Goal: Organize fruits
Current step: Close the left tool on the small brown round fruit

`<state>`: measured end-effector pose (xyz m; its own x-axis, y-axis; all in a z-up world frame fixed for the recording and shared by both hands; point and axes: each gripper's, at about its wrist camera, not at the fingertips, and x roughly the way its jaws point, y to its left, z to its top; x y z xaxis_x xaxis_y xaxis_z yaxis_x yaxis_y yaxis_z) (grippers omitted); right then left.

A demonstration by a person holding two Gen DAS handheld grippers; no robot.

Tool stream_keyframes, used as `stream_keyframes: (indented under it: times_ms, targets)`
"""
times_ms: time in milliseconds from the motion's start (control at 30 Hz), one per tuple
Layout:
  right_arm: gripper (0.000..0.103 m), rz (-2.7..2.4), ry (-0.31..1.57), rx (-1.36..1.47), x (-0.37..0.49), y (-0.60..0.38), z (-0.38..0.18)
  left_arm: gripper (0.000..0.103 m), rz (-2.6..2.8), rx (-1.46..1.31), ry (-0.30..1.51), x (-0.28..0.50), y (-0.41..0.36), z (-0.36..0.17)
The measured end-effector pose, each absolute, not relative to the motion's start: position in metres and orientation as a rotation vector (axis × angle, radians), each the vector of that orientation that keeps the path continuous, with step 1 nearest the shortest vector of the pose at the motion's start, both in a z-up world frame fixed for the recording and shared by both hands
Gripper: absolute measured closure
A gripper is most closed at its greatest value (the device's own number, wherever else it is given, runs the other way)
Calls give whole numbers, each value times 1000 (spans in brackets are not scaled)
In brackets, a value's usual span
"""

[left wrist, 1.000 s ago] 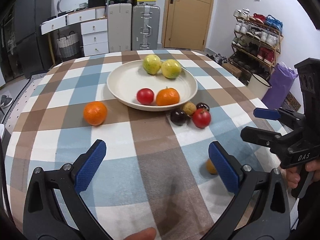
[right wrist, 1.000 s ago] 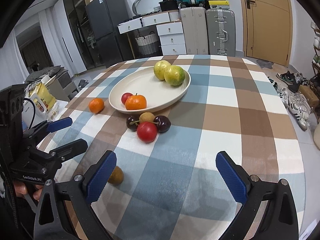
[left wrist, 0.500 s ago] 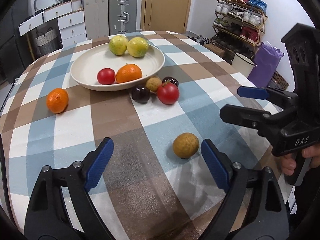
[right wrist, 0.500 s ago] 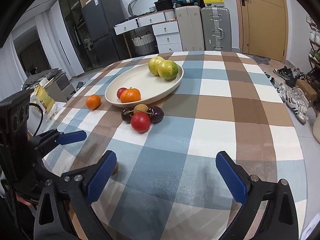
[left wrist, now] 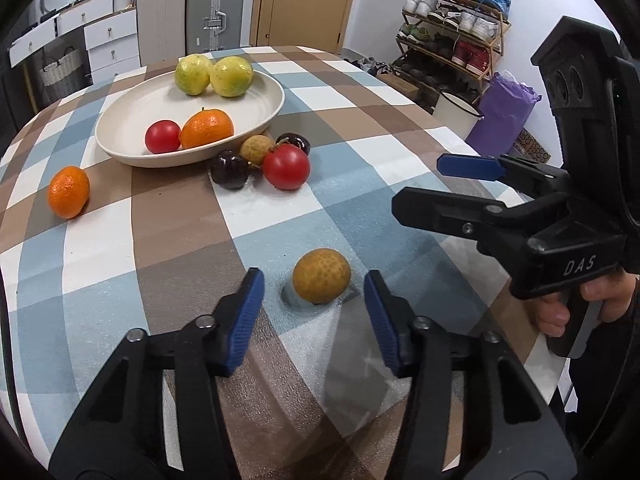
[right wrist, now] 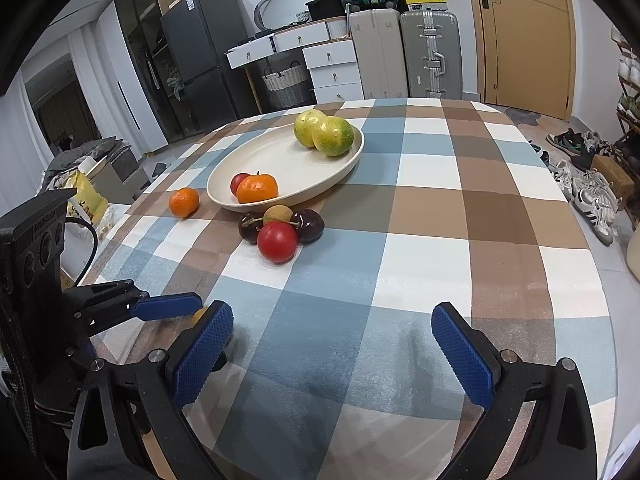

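Note:
A small tan round fruit (left wrist: 321, 276) lies on the checked tablecloth between the blue pads of my left gripper (left wrist: 313, 282). The jaws are closing, with a gap still showing on each side of the fruit. In the right wrist view only a sliver of this fruit (right wrist: 199, 315) peeks out behind the left gripper (right wrist: 188, 308). My right gripper (right wrist: 332, 316) stands wide open over bare cloth, holding nothing. The cream plate (left wrist: 132, 120) holds two yellow-green fruits (left wrist: 214, 74), an orange (left wrist: 207, 128) and a red fruit (left wrist: 162, 137).
Beside the plate's near rim sit a red fruit (left wrist: 286, 167), two dark cherries (left wrist: 229, 169) and a tan fruit (left wrist: 255, 149). A loose orange (left wrist: 68, 192) lies at the left. A hand holds the right gripper (left wrist: 420, 184) at the table's right edge.
My left gripper swung right and down to the tan fruit, and its jaws narrowed from wide open to just around it. The right gripper stayed put.

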<state>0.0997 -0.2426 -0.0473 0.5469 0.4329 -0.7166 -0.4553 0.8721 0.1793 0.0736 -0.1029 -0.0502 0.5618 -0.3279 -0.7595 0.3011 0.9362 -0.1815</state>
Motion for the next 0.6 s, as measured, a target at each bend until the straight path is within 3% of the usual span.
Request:
stream_keyframes:
  times_ms: [133, 600]
  targets:
    - [1, 528, 844, -29, 100, -242, -48, 77, -395, -43, 898, 72, -103, -49]
    - [2, 532, 849, -21, 101, -242, -50, 77, -352, -97, 830, 68, -81, -34]
